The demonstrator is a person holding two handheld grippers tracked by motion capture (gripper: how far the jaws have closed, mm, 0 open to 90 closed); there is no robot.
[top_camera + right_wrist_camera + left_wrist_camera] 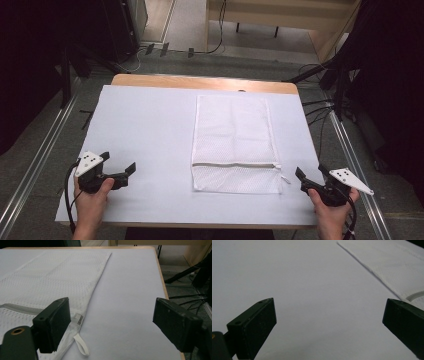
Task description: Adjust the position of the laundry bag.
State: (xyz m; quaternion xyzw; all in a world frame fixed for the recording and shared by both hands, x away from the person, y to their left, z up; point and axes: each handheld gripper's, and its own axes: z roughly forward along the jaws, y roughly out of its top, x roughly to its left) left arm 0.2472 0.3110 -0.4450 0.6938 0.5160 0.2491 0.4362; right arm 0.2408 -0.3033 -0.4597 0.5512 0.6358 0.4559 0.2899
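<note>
A white mesh laundry bag (233, 145) lies flat in the middle of the table, its zipper (235, 164) running across near the front end. The bag (392, 267) fills the upper right of the left gripper view, and in the right gripper view the bag (57, 275) lies to the left with a small white loop (81, 345) at its corner. My left gripper (119, 167) rests open at the front left, apart from the bag, nothing between its jaws. At the front right edge my right gripper (309, 176) stands open and empty, just right of the bag's corner.
The table carries a white sheet (145, 130) over a wooden top (200, 81). Metal rails (35, 165) run along both sides on the floor. Cables (320, 107) and dark stands lie at the right. Bare sheet spreads left of the bag.
</note>
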